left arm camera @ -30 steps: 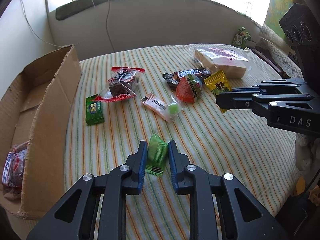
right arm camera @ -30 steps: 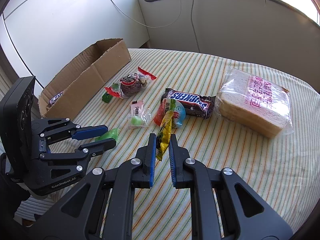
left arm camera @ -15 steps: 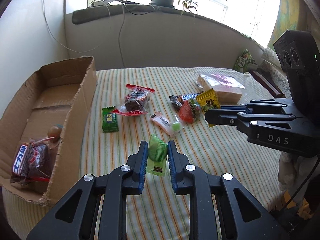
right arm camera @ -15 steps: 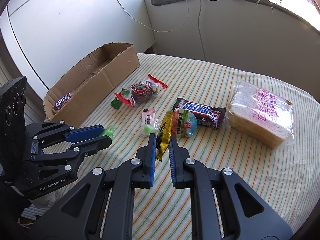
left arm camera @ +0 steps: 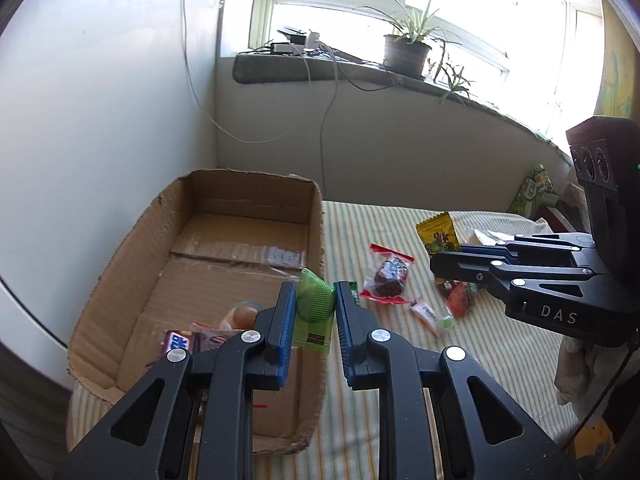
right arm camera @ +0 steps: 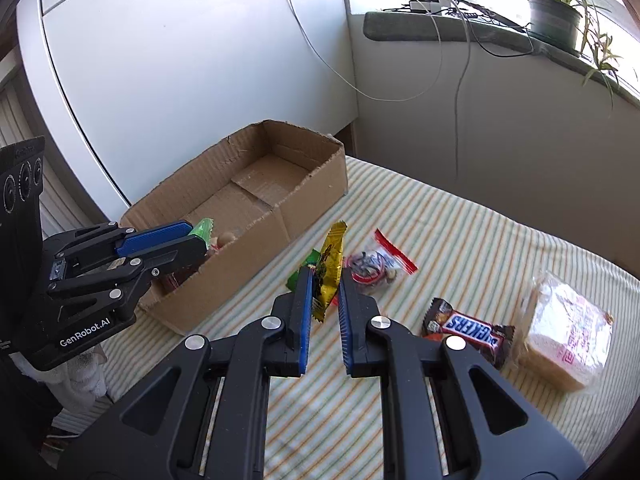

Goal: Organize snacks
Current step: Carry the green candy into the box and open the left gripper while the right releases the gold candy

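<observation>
My left gripper (left arm camera: pixel 315 300) is shut on a green wrapped candy (left arm camera: pixel 314 307) and holds it in the air above the near right wall of the cardboard box (left arm camera: pixel 188 216). The box holds a Snickers pack (left arm camera: pixel 178 341) and a round brown sweet (left arm camera: pixel 245 314). My right gripper (right arm camera: pixel 323 289) is shut on a yellow snack packet (right arm camera: pixel 330 268) and holds it above the striped tablecloth (right arm camera: pixel 460 232), right of the box (right arm camera: pixel 320 168). The left gripper also shows in the right wrist view (right arm camera: pixel 192 240), over the box's near end.
On the cloth lie a red-edged bag of dark sweets (right arm camera: pixel 374 266), a Snickers bar (right arm camera: pixel 468 326), a bag of sliced bread (right arm camera: pixel 560 336), a small green packet (right arm camera: pixel 308 262) and a pink-white candy (left arm camera: pixel 430 314). A wall, cables and a windowsill stand behind.
Both grippers have risen and swung left toward the box with their snacks. The left gripper now hangs over the box wall; earlier it was low over the cloth.
</observation>
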`<action>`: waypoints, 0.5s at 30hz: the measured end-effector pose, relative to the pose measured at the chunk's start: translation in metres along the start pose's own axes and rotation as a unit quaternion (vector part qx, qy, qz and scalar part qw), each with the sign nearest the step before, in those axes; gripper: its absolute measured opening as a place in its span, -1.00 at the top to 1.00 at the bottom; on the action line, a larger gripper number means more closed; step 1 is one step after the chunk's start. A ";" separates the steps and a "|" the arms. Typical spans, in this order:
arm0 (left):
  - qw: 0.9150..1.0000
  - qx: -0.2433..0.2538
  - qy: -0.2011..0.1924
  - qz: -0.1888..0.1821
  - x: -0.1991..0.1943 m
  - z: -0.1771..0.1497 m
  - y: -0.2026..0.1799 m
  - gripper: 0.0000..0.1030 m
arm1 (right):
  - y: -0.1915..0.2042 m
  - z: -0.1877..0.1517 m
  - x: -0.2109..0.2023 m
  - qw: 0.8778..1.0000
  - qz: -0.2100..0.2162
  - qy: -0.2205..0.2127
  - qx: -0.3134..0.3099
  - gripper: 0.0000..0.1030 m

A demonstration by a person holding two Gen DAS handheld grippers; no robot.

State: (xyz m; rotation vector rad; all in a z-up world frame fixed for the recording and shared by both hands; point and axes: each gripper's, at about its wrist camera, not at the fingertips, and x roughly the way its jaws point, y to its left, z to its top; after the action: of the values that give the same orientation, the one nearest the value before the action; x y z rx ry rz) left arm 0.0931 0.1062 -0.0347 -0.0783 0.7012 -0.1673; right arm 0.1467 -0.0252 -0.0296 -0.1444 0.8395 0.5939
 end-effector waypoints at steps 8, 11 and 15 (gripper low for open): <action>0.999 -0.029 -0.002 0.036 0.005 0.005 0.038 0.64 | 0.029 0.032 0.037 0.999 0.018 0.007 -0.026 0.76; 0.999 -0.035 0.001 0.042 0.008 0.004 0.047 0.64 | 0.036 0.038 0.050 0.999 0.021 0.012 -0.029 0.76; 0.998 -0.038 0.003 0.046 0.011 0.004 0.054 0.64 | 0.043 0.044 0.065 0.999 0.025 0.020 -0.033 0.76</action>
State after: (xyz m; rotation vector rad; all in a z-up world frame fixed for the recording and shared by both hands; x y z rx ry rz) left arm 0.1111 0.1576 -0.0453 -0.1177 0.7155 -0.0523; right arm 0.1854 0.0536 -0.0435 -0.1962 0.8651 0.6673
